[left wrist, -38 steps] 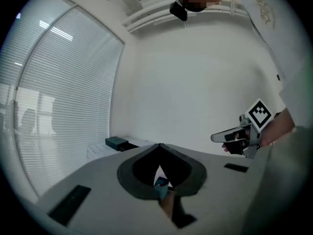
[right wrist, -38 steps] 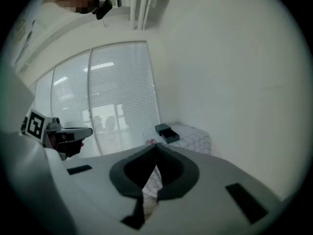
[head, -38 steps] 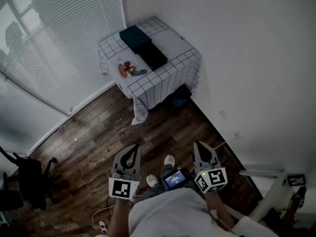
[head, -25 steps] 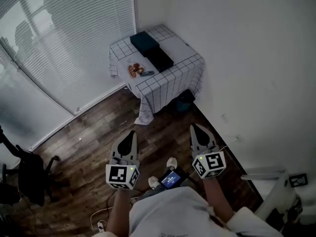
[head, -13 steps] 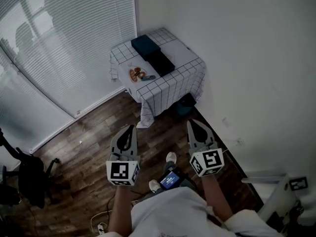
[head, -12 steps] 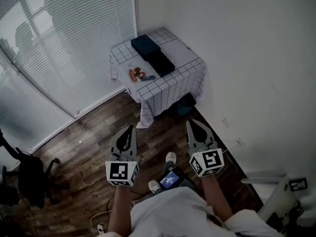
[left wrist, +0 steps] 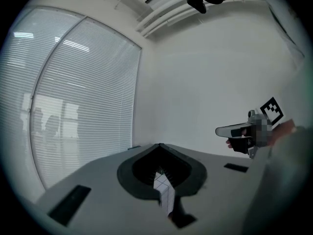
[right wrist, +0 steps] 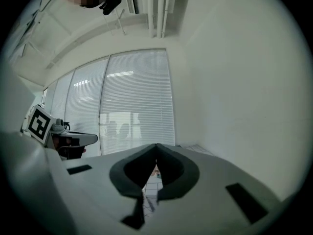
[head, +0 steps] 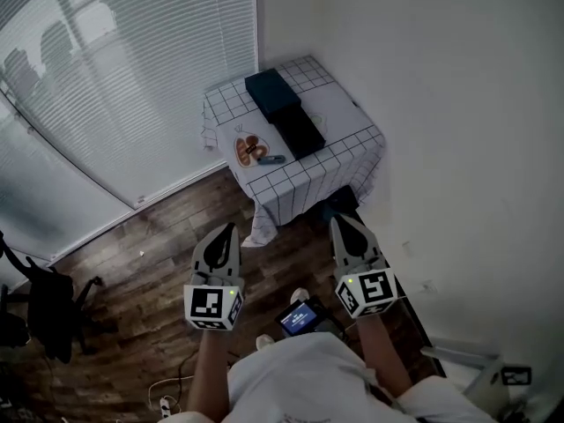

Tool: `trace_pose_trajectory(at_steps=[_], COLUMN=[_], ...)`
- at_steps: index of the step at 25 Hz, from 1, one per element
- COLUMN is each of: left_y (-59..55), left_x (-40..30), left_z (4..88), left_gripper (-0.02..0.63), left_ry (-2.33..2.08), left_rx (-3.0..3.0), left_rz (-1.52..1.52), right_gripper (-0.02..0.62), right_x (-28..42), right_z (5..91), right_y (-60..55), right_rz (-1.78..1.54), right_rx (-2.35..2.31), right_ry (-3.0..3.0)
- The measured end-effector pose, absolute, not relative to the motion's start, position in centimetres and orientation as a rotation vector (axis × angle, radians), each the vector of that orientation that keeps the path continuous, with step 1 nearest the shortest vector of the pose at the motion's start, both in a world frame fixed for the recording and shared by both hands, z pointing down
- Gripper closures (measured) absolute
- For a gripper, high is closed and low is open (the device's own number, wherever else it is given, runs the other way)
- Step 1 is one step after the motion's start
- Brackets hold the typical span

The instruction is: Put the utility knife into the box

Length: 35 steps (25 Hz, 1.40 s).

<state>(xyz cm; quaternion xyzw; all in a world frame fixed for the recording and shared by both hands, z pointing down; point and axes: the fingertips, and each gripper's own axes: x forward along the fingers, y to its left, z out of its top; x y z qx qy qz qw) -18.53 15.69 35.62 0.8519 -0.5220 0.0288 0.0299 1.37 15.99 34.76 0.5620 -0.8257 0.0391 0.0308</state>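
standing well apart from the corner table (head: 339, 130), with the dark box (head: 272, 92) on top. holding the left gripper (head: 226, 232) and right gripper (head: 340, 223) out over the wood floor, jaws pressed together on nothing. barely begun, by the look of it: utility knife (head: 271, 159) lying outside the box, just beside a small plate (head: 249, 150), yet to be reached, grasped and dropped in.

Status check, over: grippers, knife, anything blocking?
Left gripper and right gripper both shut, empty. Utility knife lies on the table beside the plate, untouched. Table well ahead; nothing seen between.
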Motion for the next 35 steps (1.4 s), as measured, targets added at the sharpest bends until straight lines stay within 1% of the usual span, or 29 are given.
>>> trace_pose_trajectory(at_steps=[15,20,28,35], left_y=[4.2,-0.7,-9.2,-12.8], left_x=[-14.8,-15.0,-15.7,-16.0], left_z=[37.4,37.7,38.6,40.2], left_gripper=[0.598,0.598,0.598,0.598], left_ry=[-1.638,-1.608,-1.547,-1.517], left_rx=[2.606,2.629,2.658,2.652], left_rz=[0.147,0.121,0.147,0.164], right_gripper=[0.589,0.589,0.589,0.589], right_x=[5.6,5.4,5.8,5.6], right_z=[36.0,36.5,37.9,38.4], right_y=[4.5,0.3,-5.8,-8.7], right_rz=[0.161,0.138,0.222,0.215], right_rx=[1.673,1.678,1.784,1.784], right_ry=[-2.574,-2.545,-2.443,-2.424])
